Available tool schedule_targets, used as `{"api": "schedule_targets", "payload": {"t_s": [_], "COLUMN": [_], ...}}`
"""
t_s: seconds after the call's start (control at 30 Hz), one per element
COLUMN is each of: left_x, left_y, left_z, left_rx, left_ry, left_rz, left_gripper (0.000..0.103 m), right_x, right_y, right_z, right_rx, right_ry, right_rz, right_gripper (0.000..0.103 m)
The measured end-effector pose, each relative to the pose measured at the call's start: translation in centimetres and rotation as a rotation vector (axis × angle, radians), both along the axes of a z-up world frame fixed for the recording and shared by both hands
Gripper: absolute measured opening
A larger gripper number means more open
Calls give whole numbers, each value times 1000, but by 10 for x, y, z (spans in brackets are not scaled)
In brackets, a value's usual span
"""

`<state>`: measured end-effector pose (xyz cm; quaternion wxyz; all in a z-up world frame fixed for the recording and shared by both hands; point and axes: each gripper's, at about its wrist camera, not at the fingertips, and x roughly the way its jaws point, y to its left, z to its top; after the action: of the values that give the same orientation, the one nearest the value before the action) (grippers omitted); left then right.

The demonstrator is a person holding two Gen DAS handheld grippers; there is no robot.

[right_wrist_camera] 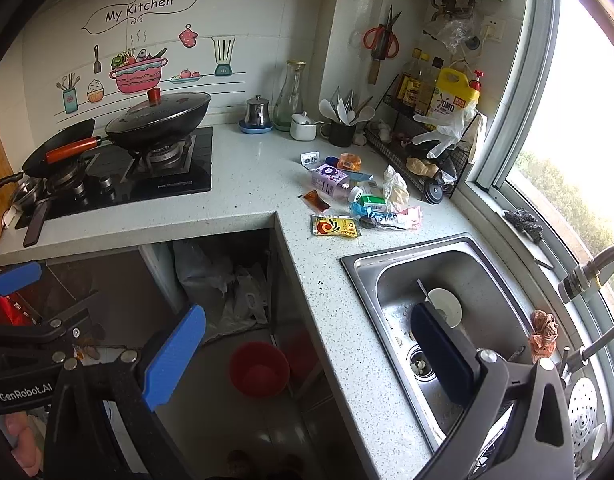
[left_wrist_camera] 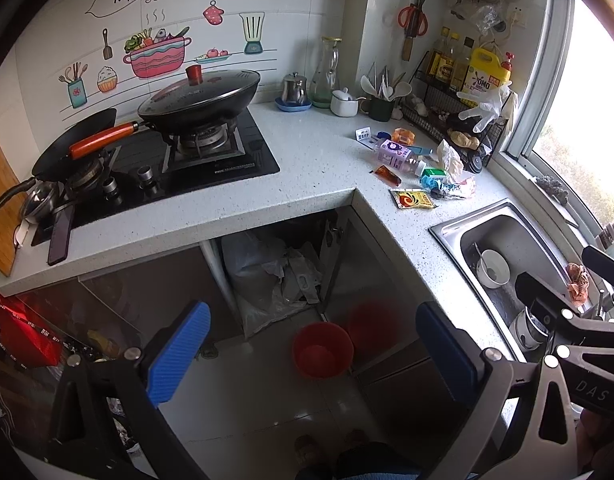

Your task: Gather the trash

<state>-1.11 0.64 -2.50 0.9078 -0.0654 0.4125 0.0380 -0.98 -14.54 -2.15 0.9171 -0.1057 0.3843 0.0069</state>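
A pile of trash lies on the white counter near the sink: a purple carton (left_wrist_camera: 394, 153) (right_wrist_camera: 330, 179), a yellow sauce packet (left_wrist_camera: 412, 199) (right_wrist_camera: 335, 226), a red-brown sachet (left_wrist_camera: 387, 174) (right_wrist_camera: 315, 201), an orange wrapper (left_wrist_camera: 403, 135) (right_wrist_camera: 349, 161), a green box (right_wrist_camera: 371, 201) and crumpled paper (left_wrist_camera: 451, 158) (right_wrist_camera: 395, 190). A red bin (left_wrist_camera: 323, 350) (right_wrist_camera: 259, 368) stands on the floor below. My left gripper (left_wrist_camera: 313, 354) is open and empty above the floor. My right gripper (right_wrist_camera: 307, 354) is open and empty over the counter edge, far short of the trash.
A steel sink (left_wrist_camera: 507, 220) (right_wrist_camera: 463, 248) holds a white bowl (right_wrist_camera: 445, 306). A lidded wok (left_wrist_camera: 199, 100) and a pan (left_wrist_camera: 77, 142) sit on the hob. A wire rack (left_wrist_camera: 447, 108) with bottles and a glove stands by the window. Plastic bags (left_wrist_camera: 267, 276) fill the open cabinet.
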Motion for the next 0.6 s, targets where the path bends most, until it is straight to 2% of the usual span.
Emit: {"api": "schedule_targets", "payload": {"t_s": [0.6], "left_x": [2], "left_y": [8], "left_z": [-8], "left_rx": [-29], "left_ry": [22], "left_rz": [-17], "left_gripper": [102], "right_x": [5], "right_y": [4], "right_z": [-6], "right_rx": [-12], "right_ry": [17], "right_rz": [8], "right_gripper": [103]}}
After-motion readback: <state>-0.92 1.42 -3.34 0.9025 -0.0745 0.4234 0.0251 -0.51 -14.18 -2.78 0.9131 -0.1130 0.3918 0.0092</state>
